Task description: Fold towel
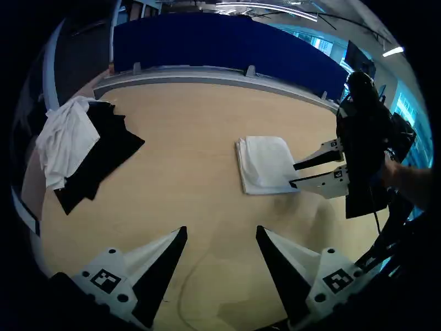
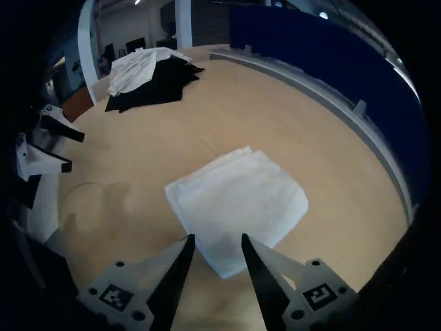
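— Where did the towel (image 2: 237, 201) lie?

— Flat on the worktop (image 1: 193, 121), a neat white multi-layered rectangle, directly ahead of the right tongs (image 2: 218, 236). Their tips sat at its near corner, spread, pinching nothing; I couldn't tell whether they touched the cloth.

— And the left tongs (image 1: 221, 229)?

— Spread too, over bare wood, well apart from the towel, which lay ahead and to their right. A heap of white cloth (image 1: 66, 138) on black cloth (image 1: 105, 149) lay far off to their left.

— Which step was that, then?

— I judged the folding nearly finished. If another fold was wanted, the right tongs needed to close on that corner's full thickness while the left came across to take the neighbouring corner. Otherwise, both only had to draw back without dragging the layers askew.
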Demonstrator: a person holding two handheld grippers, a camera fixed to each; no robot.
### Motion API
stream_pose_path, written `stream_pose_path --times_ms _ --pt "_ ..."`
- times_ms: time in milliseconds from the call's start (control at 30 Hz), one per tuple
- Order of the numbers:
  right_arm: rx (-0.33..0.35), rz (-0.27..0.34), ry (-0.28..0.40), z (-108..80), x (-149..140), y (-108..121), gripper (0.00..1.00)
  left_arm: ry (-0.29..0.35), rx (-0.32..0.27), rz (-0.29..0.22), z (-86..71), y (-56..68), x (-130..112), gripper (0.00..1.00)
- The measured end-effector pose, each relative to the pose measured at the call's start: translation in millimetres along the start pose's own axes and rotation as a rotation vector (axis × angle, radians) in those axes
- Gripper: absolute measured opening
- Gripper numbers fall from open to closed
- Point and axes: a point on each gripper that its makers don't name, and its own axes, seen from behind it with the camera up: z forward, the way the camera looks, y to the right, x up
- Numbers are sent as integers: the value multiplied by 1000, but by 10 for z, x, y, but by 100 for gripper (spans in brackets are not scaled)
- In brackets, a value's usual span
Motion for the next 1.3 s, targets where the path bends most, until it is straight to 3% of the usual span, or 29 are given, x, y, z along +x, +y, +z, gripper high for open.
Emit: stream_pose_path --times_ms 367,667,767,933,1300 --pt "-53 47 -30 -153 -354 186 65 -1 -7 14 19 75 51 93" --pt "-35 74 -40 -74 -455 146 64 -6 -10 17 38 111 44 93" --pt "-33 76 -44 -35 -489 124 58 -6 -10 17 38 112 41 93" --pt "-35 96 -40 15 -487 106 33 -8 -11 17 41 117 37 93" --pt "-47 168 -17 102 -479 57 30 -10 -19 16 58 126 30 93"
